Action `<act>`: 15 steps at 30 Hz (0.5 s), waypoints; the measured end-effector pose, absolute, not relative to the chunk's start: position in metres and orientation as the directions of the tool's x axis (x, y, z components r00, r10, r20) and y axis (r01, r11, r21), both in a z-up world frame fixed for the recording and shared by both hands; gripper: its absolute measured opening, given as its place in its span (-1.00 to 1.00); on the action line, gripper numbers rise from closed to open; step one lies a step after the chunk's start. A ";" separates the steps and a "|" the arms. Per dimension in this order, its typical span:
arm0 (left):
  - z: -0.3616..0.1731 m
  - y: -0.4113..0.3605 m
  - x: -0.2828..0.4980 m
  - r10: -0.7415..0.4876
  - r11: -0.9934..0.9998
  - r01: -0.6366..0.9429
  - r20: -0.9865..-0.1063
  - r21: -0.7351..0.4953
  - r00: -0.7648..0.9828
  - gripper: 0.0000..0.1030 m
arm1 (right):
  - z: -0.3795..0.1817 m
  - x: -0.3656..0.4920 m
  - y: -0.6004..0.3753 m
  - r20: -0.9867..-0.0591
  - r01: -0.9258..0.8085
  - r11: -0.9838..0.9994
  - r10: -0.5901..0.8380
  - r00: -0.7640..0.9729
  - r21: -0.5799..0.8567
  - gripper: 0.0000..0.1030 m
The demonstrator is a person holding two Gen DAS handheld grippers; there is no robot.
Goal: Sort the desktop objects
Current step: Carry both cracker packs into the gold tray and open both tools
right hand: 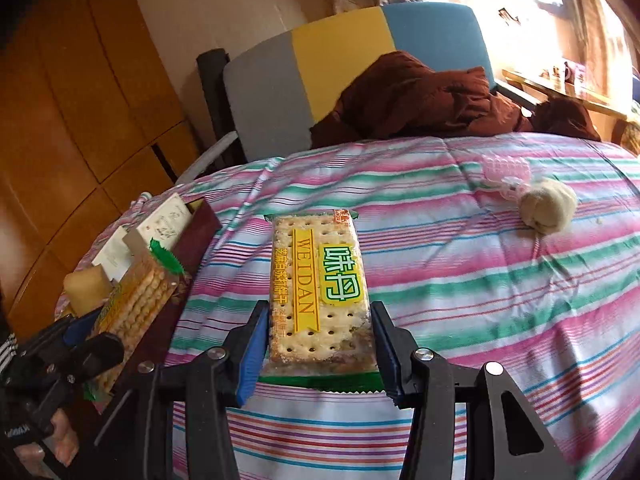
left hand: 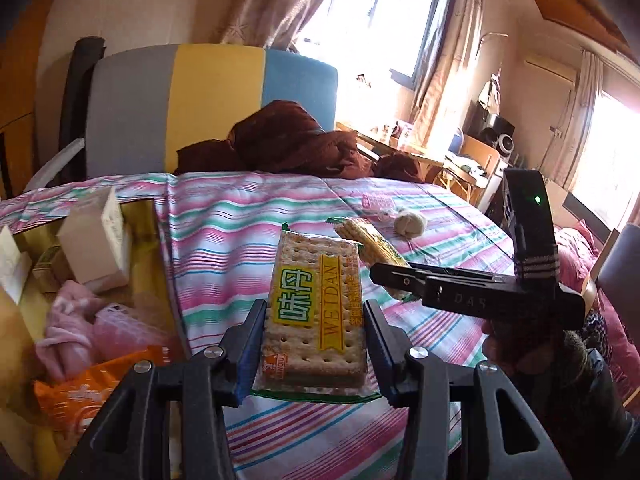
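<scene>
Two cracker packs in play: left gripper point(left hand: 314, 354) clamps one point(left hand: 316, 308) above striped cloth point(left hand: 224, 232); right gripper point(right hand: 318, 354) clamps another point(right hand: 320, 292). Step: carrying. Next, judged: lower left pack into box point(left hand: 156, 216) alongside.

Box point(left hand: 24, 304) cut off by left frame edge, contents blurred. Orange packet point(left hand: 80, 392) partly behind left gripper point(left hand: 314, 344). Cracker pack point(right hand: 132, 308) label unreadable, lower end hidden.
</scene>
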State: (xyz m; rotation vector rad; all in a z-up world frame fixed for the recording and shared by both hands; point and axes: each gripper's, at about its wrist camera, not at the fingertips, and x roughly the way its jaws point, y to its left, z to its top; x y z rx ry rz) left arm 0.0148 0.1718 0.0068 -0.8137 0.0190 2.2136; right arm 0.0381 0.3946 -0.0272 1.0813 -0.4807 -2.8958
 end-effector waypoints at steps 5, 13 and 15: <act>0.021 0.115 -0.013 0.563 -0.810 -0.546 -0.544 -0.215 -0.622 -0.06 | -0.007 0.020 0.339 -0.607 0.043 -0.961 -0.208 -0.767 0.275 -0.03; 0.025 0.040 -0.074 0.412 -0.910 -0.350 -0.573 -0.223 -0.708 -0.06 | 0.011 -0.012 0.256 -0.594 0.241 -0.944 -0.330 -0.733 0.227 -0.04; 0.025 0.029 -0.088 0.390 -0.921 -0.322 -0.581 -0.222 -0.714 -0.06 | 0.010 -0.020 0.239 -0.604 0.276 -0.939 -0.345 -0.719 0.207 -0.04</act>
